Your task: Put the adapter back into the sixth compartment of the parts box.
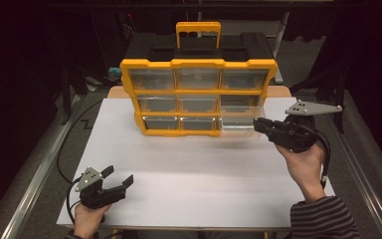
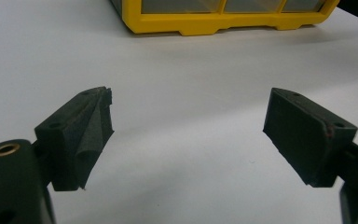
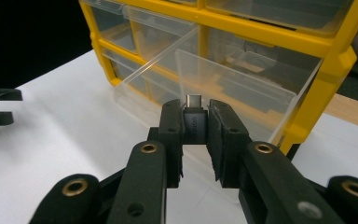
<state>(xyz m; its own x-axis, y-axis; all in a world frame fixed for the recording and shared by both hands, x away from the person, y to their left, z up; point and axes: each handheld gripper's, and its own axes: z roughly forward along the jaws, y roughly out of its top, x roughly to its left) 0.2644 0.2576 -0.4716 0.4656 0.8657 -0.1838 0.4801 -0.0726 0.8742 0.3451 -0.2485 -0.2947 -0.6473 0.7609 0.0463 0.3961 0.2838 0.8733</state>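
Note:
A yellow organizer [image 1: 197,97] with clear drawers stands upright at the back of the white table [image 1: 194,179]. Its bottom right drawer [image 1: 238,127] is pulled out; in the right gripper view this clear drawer [image 3: 223,88] lies open just beyond the jaws. My right gripper [image 3: 195,125] is shut on a small grey USB-C adapter [image 3: 194,122], metal plug pointing up and away. In the high view the right gripper [image 1: 259,125] sits at the drawer's right front corner. My left gripper [image 1: 118,178] rests open near the table's front left, and the left gripper [image 2: 186,128] holds nothing between its pads.
The yellow frame's base [image 2: 223,21] is far ahead of the left gripper. A black case with a yellow handle [image 1: 198,31] stands behind the organizer. Metal rails run along both sides of the table. Bare white surface lies between the two grippers.

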